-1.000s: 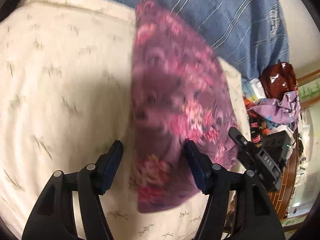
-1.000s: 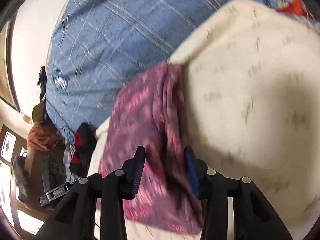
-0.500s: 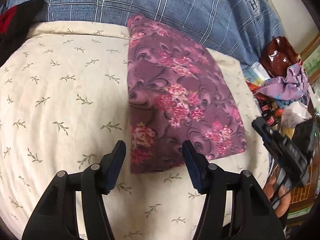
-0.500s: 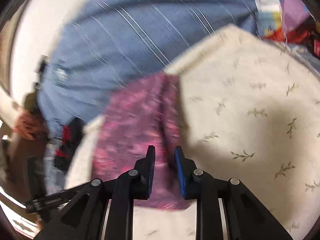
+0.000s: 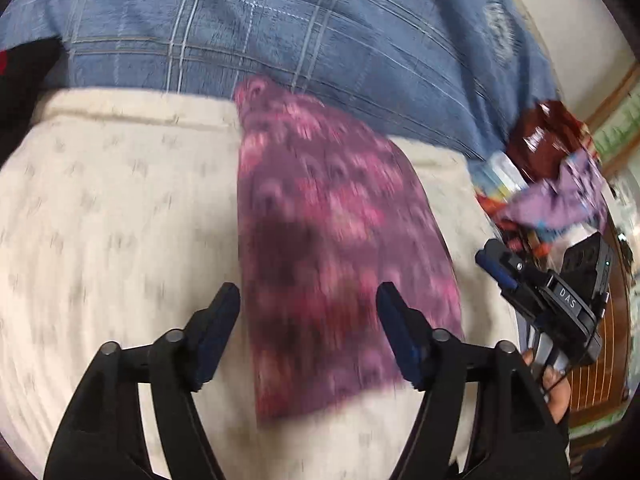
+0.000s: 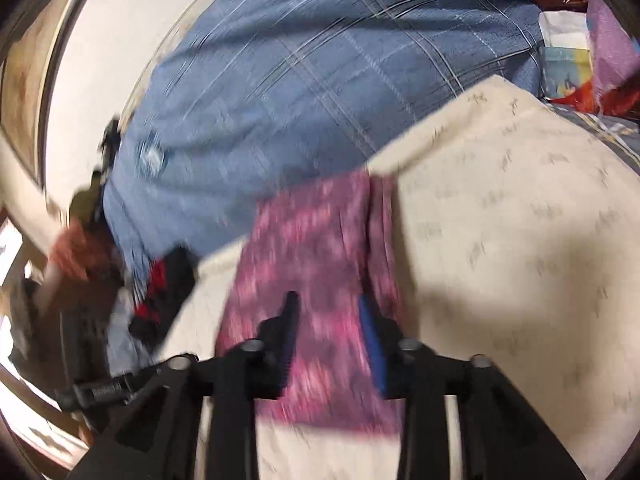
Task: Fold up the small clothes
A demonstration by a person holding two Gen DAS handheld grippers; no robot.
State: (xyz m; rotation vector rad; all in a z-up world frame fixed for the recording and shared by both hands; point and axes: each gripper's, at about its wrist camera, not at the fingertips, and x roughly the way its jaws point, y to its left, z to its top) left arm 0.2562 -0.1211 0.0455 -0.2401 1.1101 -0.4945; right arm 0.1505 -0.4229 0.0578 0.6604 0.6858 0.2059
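Note:
A purple cloth with pink flowers (image 5: 336,240) lies folded as a long strip on the cream leaf-print blanket (image 5: 120,220). My left gripper (image 5: 306,296) hovers over the cloth's near end, its jaws wide and still opening, with nothing pinched between them. My right gripper (image 6: 328,304) hangs over the same cloth (image 6: 316,240) from the other side. Its jaws are also opening, and the fabric lies below them, not gripped. In the left wrist view the right gripper (image 5: 496,266) shows at the right edge, with a hand beneath it.
A blue checked quilt (image 5: 320,32) is heaped behind the blanket. At the far right sit a dark red bag (image 5: 544,140), a lilac garment (image 5: 560,204) and other clutter. A black and red garment (image 6: 164,292) lies off the blanket's left edge in the right wrist view.
Both grippers have risen and drawn back from the cloth. The right jaws narrowed and then spread again. The left jaws stand wider. The cloth stays flat on the blanket.

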